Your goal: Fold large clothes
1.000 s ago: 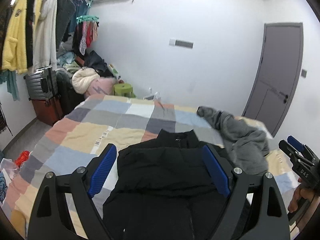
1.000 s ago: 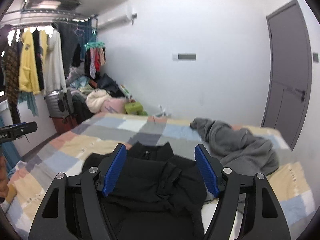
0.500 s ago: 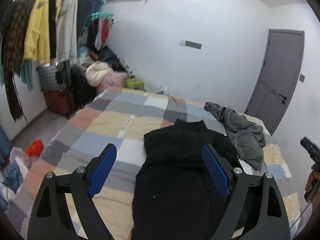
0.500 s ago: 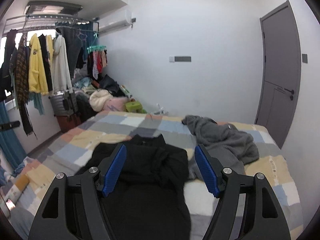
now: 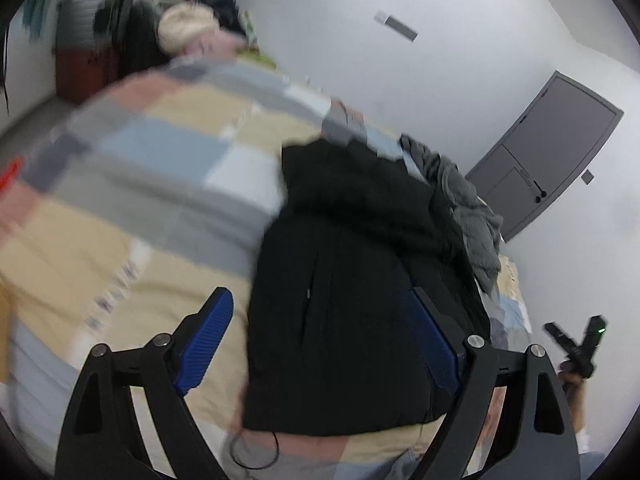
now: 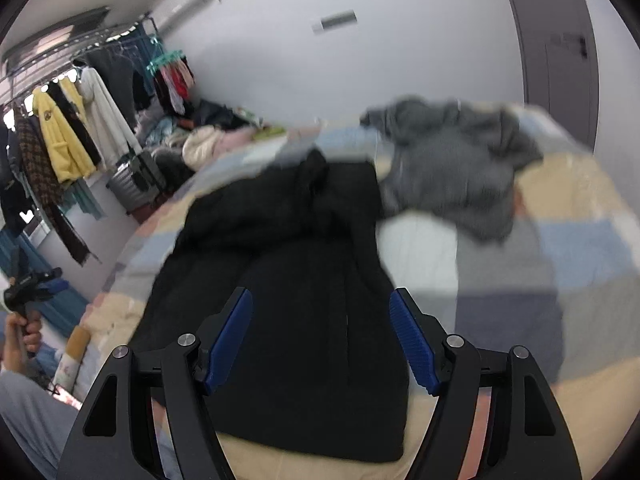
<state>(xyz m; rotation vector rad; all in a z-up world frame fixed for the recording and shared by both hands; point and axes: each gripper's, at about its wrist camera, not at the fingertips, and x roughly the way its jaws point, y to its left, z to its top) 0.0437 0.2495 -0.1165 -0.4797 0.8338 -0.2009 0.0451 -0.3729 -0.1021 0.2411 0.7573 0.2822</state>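
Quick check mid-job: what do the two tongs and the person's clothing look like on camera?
Both tongs, left and right, have black angular arms with silver bolts and triangular cut-outs, tipped with ribbed blue pads. Seen from the left view, the right one carries a small green light. Grey trousers show at the lower left of the right view.

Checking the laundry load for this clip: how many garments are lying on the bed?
2. The black jacket lies spread in the middle, nearest the grippers; the grey garment is crumpled beyond it toward the door side. Motion blur could hide smaller pieces.
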